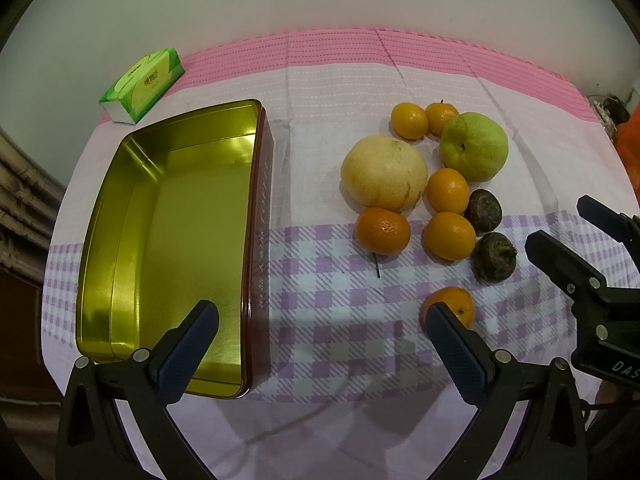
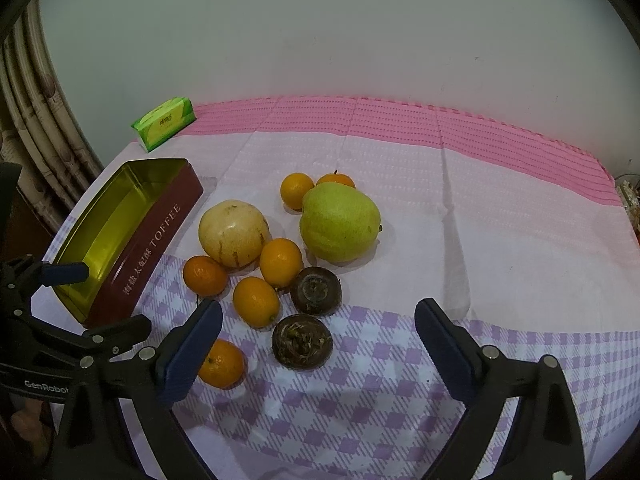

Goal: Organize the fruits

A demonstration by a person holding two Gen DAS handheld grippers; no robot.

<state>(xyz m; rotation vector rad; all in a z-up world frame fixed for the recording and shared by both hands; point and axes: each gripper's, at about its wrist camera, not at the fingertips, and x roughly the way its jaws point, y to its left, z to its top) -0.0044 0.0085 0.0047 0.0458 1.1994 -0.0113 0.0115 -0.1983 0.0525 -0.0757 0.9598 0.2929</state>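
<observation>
An open, empty gold-lined toffee tin (image 1: 256, 240) (image 2: 160, 232) stands at the table's left. To its right lies a fruit cluster: a pale yellow round fruit (image 1: 384, 172) (image 2: 234, 232), a green pear-like fruit (image 1: 474, 146) (image 2: 340, 222), several small oranges (image 1: 383, 231) (image 2: 256, 300) and two dark brown fruits (image 1: 494, 256) (image 2: 302, 340). One orange (image 1: 458, 304) (image 2: 224, 364) lies apart, nearest me. My left gripper (image 1: 322, 320) is open and empty, above the cloth beside the tin. My right gripper (image 2: 318, 320) is open and empty, just short of the dark fruits; it also shows in the left wrist view (image 1: 556, 224).
A green tissue pack (image 1: 142, 84) (image 2: 164, 122) lies at the back left by the wall. The pink and purple checked tablecloth (image 1: 340, 80) (image 2: 480, 220) covers the round table. A curtain (image 2: 36, 120) hangs at the left edge.
</observation>
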